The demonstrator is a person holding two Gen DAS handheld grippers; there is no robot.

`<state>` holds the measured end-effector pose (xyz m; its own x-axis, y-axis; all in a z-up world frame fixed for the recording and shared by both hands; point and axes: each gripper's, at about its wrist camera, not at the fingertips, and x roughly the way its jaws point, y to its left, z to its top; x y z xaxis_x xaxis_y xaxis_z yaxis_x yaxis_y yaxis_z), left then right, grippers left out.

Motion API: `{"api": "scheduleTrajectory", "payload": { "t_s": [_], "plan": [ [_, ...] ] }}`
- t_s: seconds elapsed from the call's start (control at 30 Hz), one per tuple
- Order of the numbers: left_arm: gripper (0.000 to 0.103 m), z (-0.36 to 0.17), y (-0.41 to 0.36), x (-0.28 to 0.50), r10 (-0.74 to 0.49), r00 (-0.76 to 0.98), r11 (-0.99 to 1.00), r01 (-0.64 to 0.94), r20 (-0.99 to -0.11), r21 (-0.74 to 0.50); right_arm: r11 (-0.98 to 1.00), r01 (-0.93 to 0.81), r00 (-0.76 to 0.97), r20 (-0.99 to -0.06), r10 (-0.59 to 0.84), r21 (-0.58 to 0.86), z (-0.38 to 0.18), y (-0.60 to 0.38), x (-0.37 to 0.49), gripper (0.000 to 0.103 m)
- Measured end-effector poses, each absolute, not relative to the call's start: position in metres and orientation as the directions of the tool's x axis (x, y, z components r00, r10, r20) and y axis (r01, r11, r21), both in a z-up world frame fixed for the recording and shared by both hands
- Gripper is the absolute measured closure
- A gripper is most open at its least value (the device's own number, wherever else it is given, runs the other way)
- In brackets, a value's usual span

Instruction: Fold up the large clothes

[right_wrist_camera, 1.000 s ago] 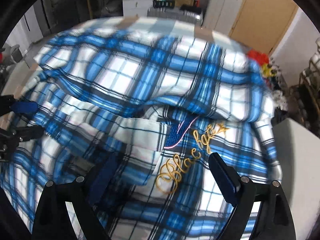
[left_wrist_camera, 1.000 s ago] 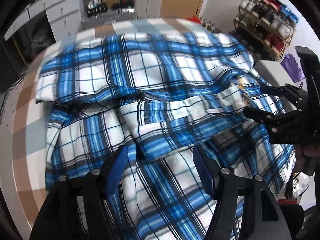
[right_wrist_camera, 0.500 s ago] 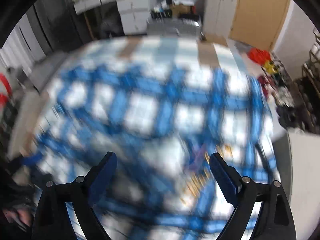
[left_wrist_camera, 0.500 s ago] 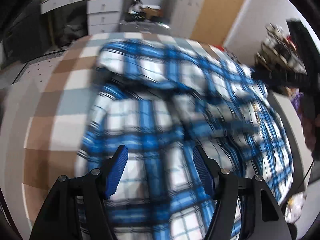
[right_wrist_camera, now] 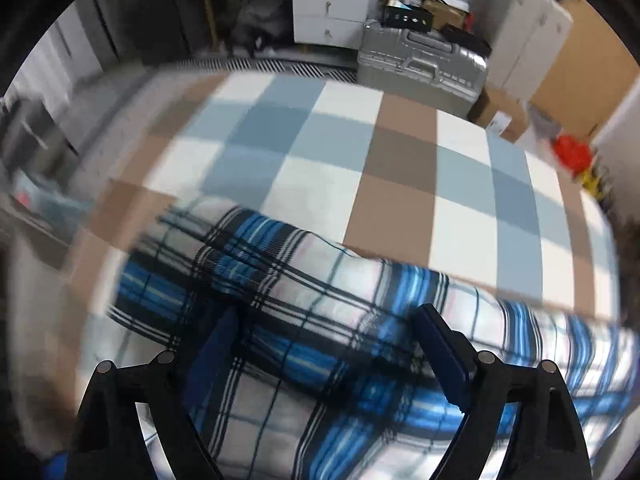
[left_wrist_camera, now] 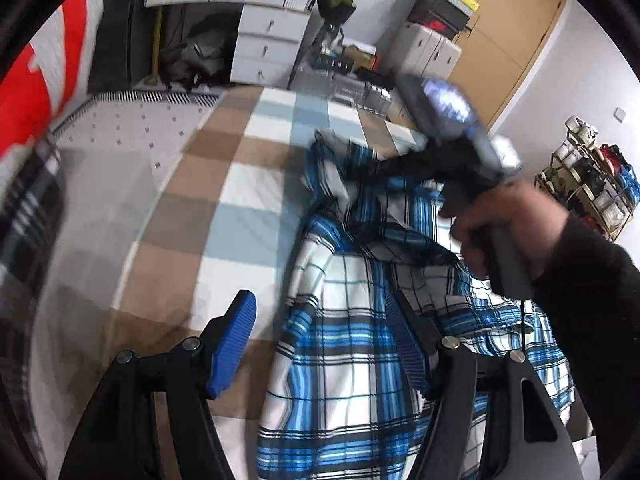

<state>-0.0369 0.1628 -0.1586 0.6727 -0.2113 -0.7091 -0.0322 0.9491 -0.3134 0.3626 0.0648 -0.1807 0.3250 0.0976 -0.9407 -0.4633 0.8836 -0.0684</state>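
Observation:
A large blue, white and black plaid shirt (left_wrist_camera: 352, 352) lies bunched on a checked brown, blue and white cover (left_wrist_camera: 240, 184). My left gripper (left_wrist_camera: 324, 344) is open and empty, low over the shirt's left edge. My right gripper (right_wrist_camera: 328, 356) is open just above the shirt's folded far edge (right_wrist_camera: 280, 264); nothing sits between its pads. In the left wrist view the right gripper's body (left_wrist_camera: 448, 136) and the hand holding it hover over the shirt's far end, blurred by motion.
The checked cover (right_wrist_camera: 360, 152) stretches beyond the shirt. Behind it stand a silver suitcase (right_wrist_camera: 420, 60), white drawers (left_wrist_camera: 268, 44), a wooden door (left_wrist_camera: 512, 40) and a shoe rack (left_wrist_camera: 592, 176) at the right. A speckled grey floor mat (left_wrist_camera: 120, 140) lies at the left.
Both grippers have swung left and forward. The shirt, spread wide a second ago, now lies gathered into a narrower bunch. The right gripper has moved to the shirt's far end.

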Motion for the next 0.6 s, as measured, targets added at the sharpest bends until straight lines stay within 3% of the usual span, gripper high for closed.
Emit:
{"api": "scheduleTrajectory", "payload": {
  "t_s": [0.13,0.2,0.3,0.43,0.6],
  "plan": [
    [0.041,-0.172,0.165,-0.027,-0.25,0.619,0.935,-0.046,-0.745,-0.352,0.858,-0.507,0.338,-0.934,0.114,-0.078,-0.176,0.059,0.348,0.013],
    [0.041,-0.179,0.162,-0.025,-0.272,0.586,0.929,-0.049,-0.763,-0.368,0.841,-0.541,0.329,-0.927,0.182,-0.027,-0.162,0.044,0.343,0.019],
    [0.041,-0.177,0.154,-0.028,-0.263,0.581,0.939,-0.03,-0.77,-0.343,0.86,-0.508,0.376,-0.885,0.274,0.051,-0.132,-0.008,0.341,0.017],
    [0.04,-0.171,0.142,-0.03,-0.234,0.606,0.954,-0.01,-0.76,-0.301,0.94,-0.341,0.446,-0.882,0.154,-0.009,-0.124,-0.113,0.358,0.017],
    [0.04,-0.176,0.131,-0.023,-0.198,0.598,0.967,-0.008,-0.776,-0.253,0.997,-0.082,0.354,-0.934,0.043,0.014,-0.166,-0.251,0.378,0.017]
  ]
}}
